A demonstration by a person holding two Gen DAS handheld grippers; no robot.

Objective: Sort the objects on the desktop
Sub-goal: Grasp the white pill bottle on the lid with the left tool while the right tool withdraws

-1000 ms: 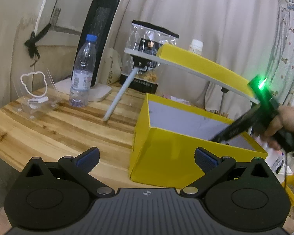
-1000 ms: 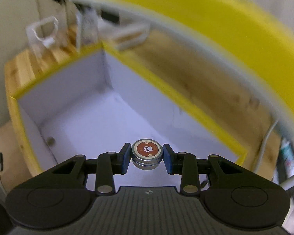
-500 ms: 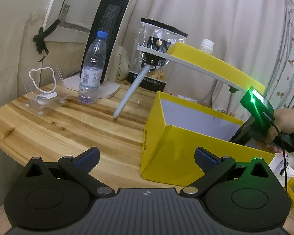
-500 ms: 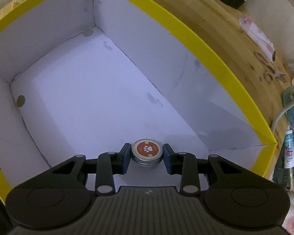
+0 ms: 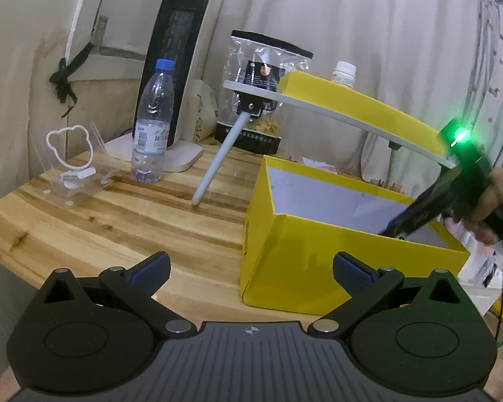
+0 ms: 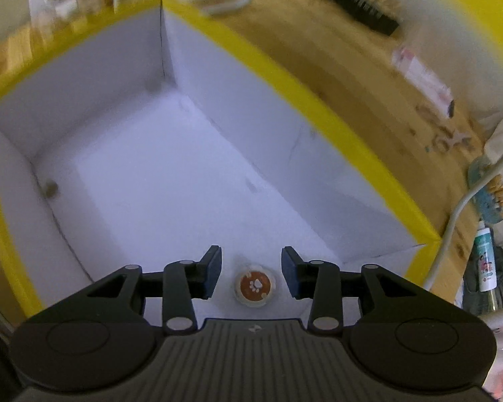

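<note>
Released since before, one tin (image 6: 255, 285) lies in one yellow box (image 6: 335, 127), right fingers (image 6: 212, 269) opening

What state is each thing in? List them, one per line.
Round metal tin with orange paw-print lid: released, in the box, clear of both pads.
Yellow cardboard box with white inside: open, lid off.
Yellow box lid: propped above the box on a white rod.
Clear plastic water bottle with blue cap: upright, capped.
Right gripper: jaws opening, nothing gripped.
Left gripper: jaws wide, empty.
</note>
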